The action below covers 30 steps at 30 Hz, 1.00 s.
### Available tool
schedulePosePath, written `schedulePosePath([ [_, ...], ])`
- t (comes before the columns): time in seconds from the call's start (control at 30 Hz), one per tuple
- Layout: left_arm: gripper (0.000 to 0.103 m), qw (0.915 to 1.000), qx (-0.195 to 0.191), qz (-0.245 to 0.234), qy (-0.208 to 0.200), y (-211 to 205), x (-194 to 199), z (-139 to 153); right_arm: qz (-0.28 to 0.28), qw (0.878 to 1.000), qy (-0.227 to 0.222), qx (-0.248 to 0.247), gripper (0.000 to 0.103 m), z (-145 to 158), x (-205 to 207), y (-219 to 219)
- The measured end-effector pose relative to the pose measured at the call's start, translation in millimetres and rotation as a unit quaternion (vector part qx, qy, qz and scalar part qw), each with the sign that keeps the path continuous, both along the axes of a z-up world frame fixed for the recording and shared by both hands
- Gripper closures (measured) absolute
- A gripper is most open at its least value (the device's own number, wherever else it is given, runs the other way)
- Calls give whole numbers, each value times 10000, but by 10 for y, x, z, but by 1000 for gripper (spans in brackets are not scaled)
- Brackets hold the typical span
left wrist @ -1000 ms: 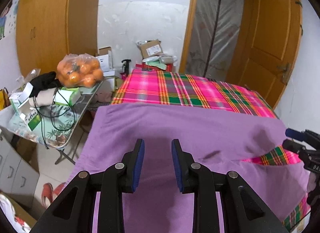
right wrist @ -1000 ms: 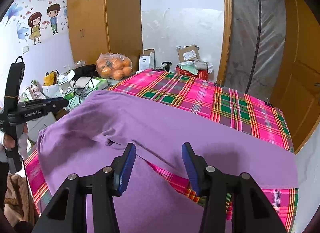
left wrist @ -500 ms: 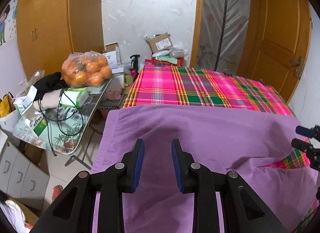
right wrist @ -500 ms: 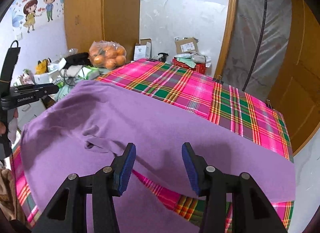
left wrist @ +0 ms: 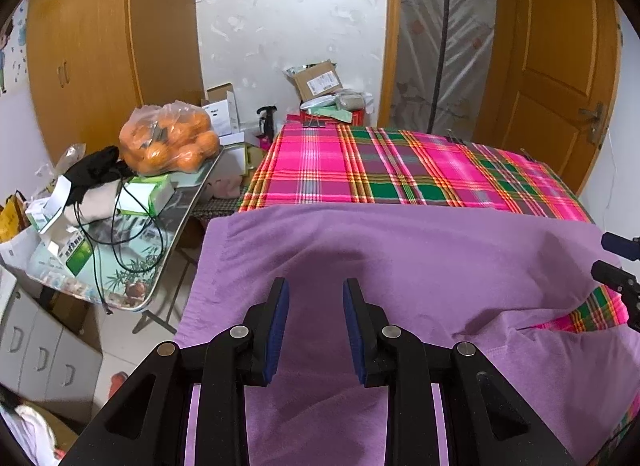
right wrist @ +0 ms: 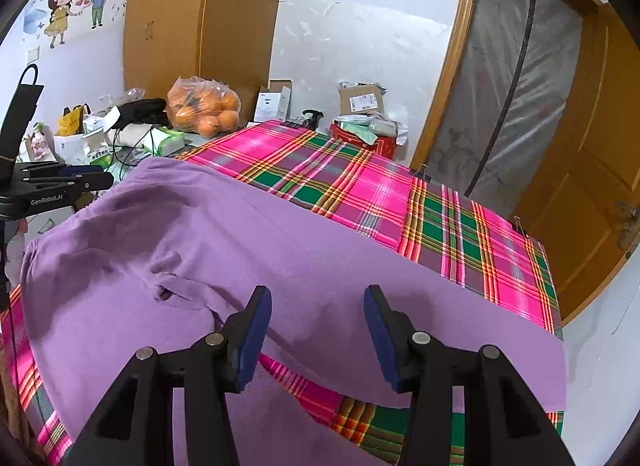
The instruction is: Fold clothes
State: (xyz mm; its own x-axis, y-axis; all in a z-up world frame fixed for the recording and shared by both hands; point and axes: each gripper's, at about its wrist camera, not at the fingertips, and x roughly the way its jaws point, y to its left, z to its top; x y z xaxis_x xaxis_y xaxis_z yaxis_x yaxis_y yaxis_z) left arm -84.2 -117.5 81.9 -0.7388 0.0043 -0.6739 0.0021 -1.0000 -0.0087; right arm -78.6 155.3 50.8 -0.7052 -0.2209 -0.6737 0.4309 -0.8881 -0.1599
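Both grippers hang parted and holding nothing over the purple garment (left wrist: pixel 400 266): my left gripper (left wrist: pixel 314 326) shows a moderate gap between its blue pads, my right gripper (right wrist: pixel 316 338) a wider one, and no cloth sits between either pair of fingers. The garment lies spread across the near part of the plaid-covered table (left wrist: pixel 400 169), one portion lying over another so that a wedge of plaid cloth shows between them on the right side. I judge the folding to be at an early stage, with the piece laid out and no neat fold made yet; the next move calls for lowering onto an edge or corner, closing on a single layer and carrying it over without dragging the rest. What kind of garment it is I cannot say, since its near edge is cut off under my fingers and the small puckered fold (right wrist: pixel 168 292) near its middle is hard to read. Beyond it the plaid runs bare to the far end, with a bag of oranges (left wrist: pixel 168 137) on the cluttered side table (left wrist: pixel 192 201) to the left.
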Motion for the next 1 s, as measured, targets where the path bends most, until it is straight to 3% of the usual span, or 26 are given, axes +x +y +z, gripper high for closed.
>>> schedulePosePath([
  [0.3, 74, 9995, -148, -26, -262, -234, -337, -56, 348, 9984, -324, -298, 54, -72, -301, 5],
  [0.57, 74, 9986, -164, -42, -508, -567, -803, -218, 674, 9944, -685, -439, 54, -191, -831, -17],
  [0.73, 74, 9977, -366, -18, -571, -734, -1106, -310, 747, 9927, -859, -405, 54, -315, -1245, 13],
  [1.0, 74, 9934, -674, -558, -740, -742, -1457, -518, 1000, 9888, -1075, -260, 54, -524, -1754, -20],
])
